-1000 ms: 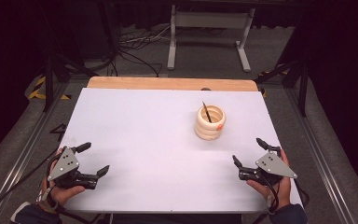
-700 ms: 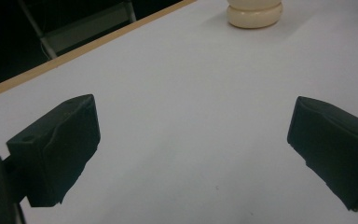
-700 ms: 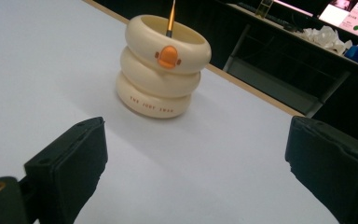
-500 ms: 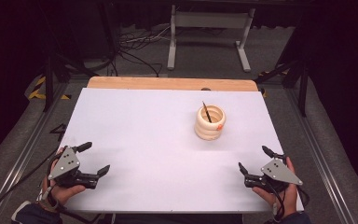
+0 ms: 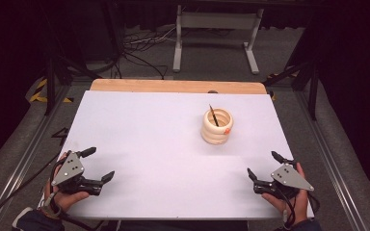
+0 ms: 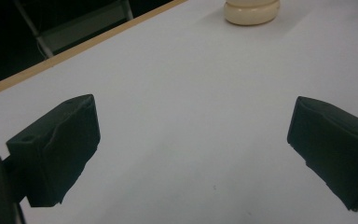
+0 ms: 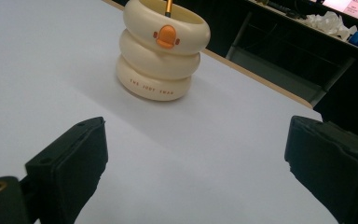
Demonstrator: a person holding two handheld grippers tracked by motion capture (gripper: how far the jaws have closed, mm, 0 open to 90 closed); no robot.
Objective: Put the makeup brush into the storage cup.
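From the high view, we see the left tongs (image 5: pixel 99 165) and the right tongs (image 5: pixel 265 166) wide apart and holding nothing, each low at a near corner of the white table (image 5: pixel 149 130). The cream ring cup (image 5: pixel 217 126) stands far from both, with a pencil (image 5: pixel 214 115) in it.

In the left gripper view, we see the cup (image 6: pixel 251 10) far off, past the spread jaws.

In the right gripper view, the cup (image 7: pixel 162 51) stands upright ahead, showing an orange duck bill (image 7: pixel 167 36).

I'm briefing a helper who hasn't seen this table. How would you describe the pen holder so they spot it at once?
Start at the white table with a wooden strip along its far edge. On its far right part stands the cream pen holder, shaped like three stacked rings. An orange duck-bill mark on its top ring and a pencil leaning inside set it apart.
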